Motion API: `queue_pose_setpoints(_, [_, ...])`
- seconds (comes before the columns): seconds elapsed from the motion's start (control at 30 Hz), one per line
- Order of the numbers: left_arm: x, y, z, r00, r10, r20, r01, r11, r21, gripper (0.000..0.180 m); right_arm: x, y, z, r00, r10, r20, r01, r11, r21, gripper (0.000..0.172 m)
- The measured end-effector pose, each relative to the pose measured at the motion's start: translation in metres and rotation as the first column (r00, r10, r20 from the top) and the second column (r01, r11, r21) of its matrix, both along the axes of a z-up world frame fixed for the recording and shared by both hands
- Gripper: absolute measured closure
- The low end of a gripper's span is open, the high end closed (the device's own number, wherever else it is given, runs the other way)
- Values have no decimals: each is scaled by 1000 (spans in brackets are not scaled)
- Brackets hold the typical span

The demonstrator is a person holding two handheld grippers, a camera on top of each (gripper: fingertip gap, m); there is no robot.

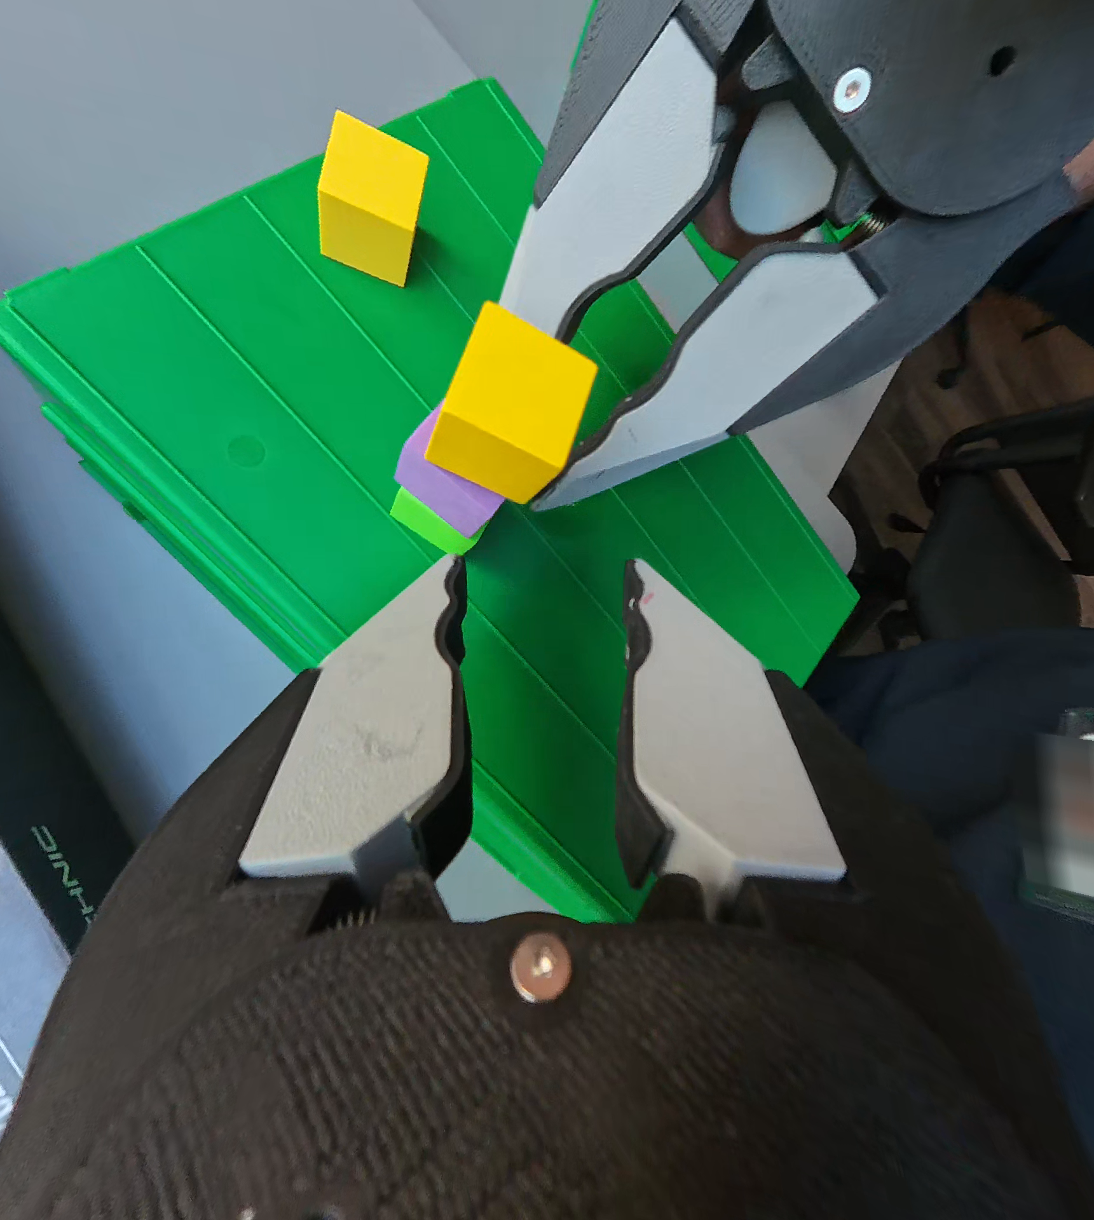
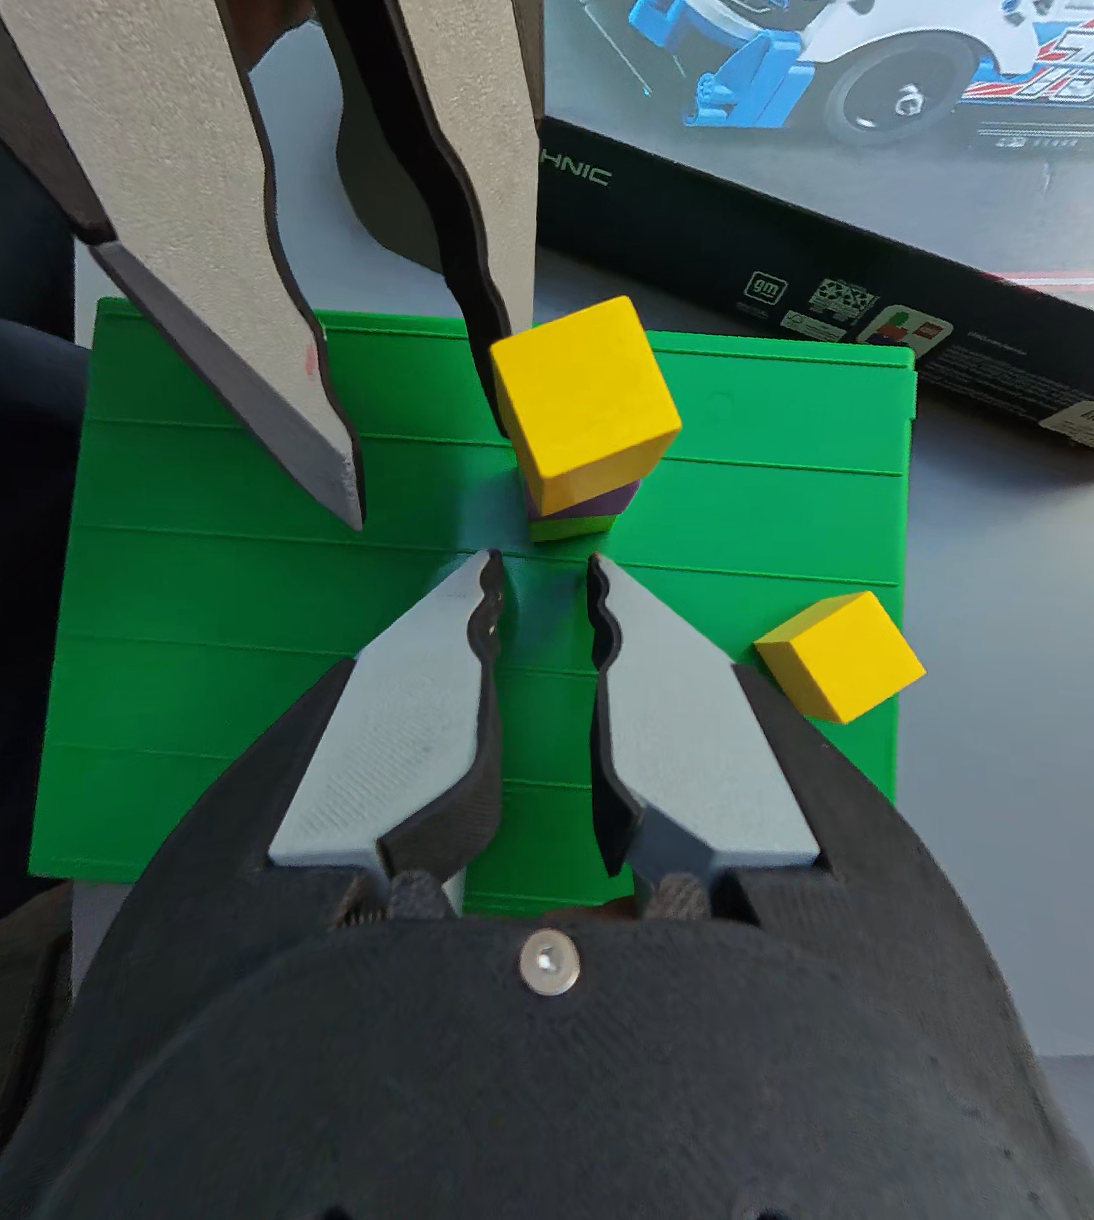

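A yellow cube (image 1: 511, 403) tops a stack on a purple block (image 1: 442, 485) and a light green block (image 1: 428, 521), which stands on a green ribbed plate (image 1: 233, 396). My left gripper (image 1: 544, 562) hovers over the plate just short of the stack, open and empty. The right gripper's fingers (image 1: 656, 409) stand spread right beside the yellow cube. In the right wrist view my right gripper (image 2: 543, 556) is open with only the plate (image 2: 200, 660) between its pads, and the stack (image 2: 583, 396) is just past its tips. The left gripper's fingers (image 2: 200, 231) reach in from the upper left.
A second yellow block (image 1: 372, 198) stands alone on the plate and also shows in the right wrist view (image 2: 841, 653). A dark box with a car picture (image 2: 795, 264) lies on the grey table (image 2: 1026, 726) behind the plate. A person's dark clothing (image 1: 993, 726) is close by. The tips of both grippers are at nearly the same place.
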State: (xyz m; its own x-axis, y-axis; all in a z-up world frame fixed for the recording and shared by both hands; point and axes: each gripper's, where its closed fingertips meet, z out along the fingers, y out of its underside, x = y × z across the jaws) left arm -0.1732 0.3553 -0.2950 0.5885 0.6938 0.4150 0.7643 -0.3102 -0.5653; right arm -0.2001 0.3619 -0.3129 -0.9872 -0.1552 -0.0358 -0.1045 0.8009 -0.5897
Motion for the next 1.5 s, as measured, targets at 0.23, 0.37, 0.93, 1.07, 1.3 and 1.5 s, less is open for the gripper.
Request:
queue_pose_setpoints(0.23, [-7,-19,5,998,47,-48,-50,996,-70,137,3,-4,28,994,-62,89,71,993,-98,149])
queue_pose_setpoints(0.37, [-10,-16,12,997,17,-74,-24,996,-90,137,9,-7,34,997,-44,60,49,995,-86,149])
queue_pose_setpoints(0.93, [24,-21,17,997,57,-51,-60,996,-64,139,-65,53,33,966,-260,11,260,965,-38,146])
queue_pose_setpoints(1.07, [51,-26,10,996,84,-28,-85,995,-51,139,-84,55,28,983,-176,-49,177,984,23,135])
queue_pose_setpoints(1.3, [78,-36,1,997,80,-15,-81,992,-100,140,-78,21,3,994,100,-34,-91,976,196,131])
queue_pose_setpoints(1.5, [91,-48,-5,995,90,-33,-94,987,-132,142,-76,12,16,1000,26,11,-27,982,184,146])
